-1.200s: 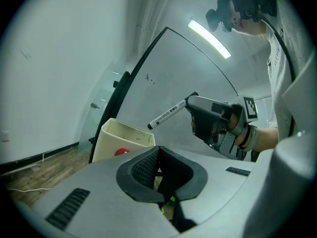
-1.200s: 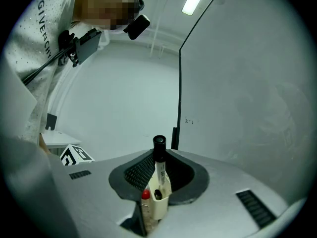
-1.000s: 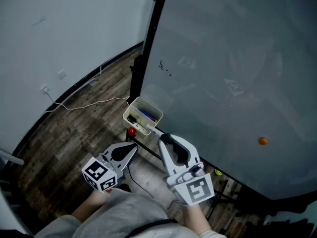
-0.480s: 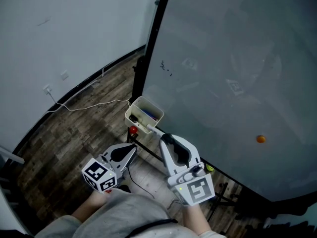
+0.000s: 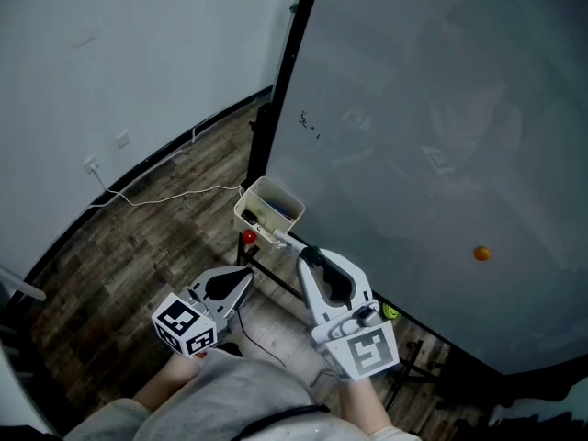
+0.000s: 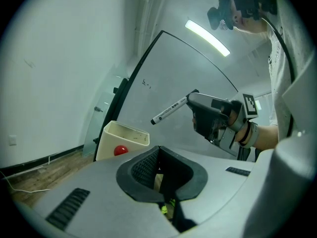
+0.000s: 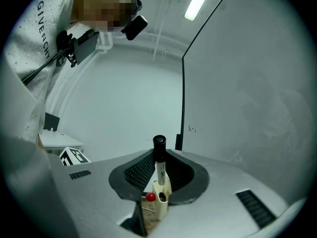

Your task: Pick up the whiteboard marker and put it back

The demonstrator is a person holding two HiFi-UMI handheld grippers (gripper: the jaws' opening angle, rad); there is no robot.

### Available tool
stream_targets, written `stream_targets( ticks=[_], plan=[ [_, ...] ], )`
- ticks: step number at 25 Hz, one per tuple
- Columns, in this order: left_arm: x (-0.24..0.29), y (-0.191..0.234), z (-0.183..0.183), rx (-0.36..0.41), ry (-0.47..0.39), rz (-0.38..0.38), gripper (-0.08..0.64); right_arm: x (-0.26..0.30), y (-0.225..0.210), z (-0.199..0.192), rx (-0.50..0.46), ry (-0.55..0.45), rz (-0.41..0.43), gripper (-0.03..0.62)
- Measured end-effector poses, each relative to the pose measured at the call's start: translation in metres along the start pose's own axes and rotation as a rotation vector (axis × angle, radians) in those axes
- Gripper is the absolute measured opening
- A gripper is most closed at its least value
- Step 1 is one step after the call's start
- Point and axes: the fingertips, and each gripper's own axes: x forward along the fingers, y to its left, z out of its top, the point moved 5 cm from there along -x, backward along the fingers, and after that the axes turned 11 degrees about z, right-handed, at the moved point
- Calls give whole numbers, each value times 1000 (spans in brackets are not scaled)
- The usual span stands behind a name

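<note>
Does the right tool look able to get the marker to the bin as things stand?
Probably yes. The right tool holds the marker pointing at the bin, whose top is open; nothing stands between them, and the left tool sits off to the side.

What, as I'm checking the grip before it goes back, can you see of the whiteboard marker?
The whiteboard marker is a slim white barrel with a line of black print and a black cap on its free end; it looks like plastic. The right gripper is shut on its rear end, so most of its length juts out past the jaws toward the cream holder box at the whiteboard's edge. In the left gripper view the capped end hangs above the box, clear of it. Nothing else touches it.
</note>
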Motion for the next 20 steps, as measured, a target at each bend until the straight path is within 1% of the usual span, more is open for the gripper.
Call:
stream_targets(
  ticks=[7, 13, 17, 20],
  plan=[
    [-2, -4, -2, 8, 3, -7, 15, -2, 2, 1, -5, -3, 5, 75],
    [-1, -4, -4, 7, 7, -19, 15, -3, -3, -6, 0, 13, -32, 75],
    [1, 1, -2, -14, 8, -12, 15, 3, -3, -8, 11, 16, 0, 75],
    [4, 7, -6, -22, 13, -18, 15, 7, -6, -13, 23, 24, -3, 75]
  ],
)
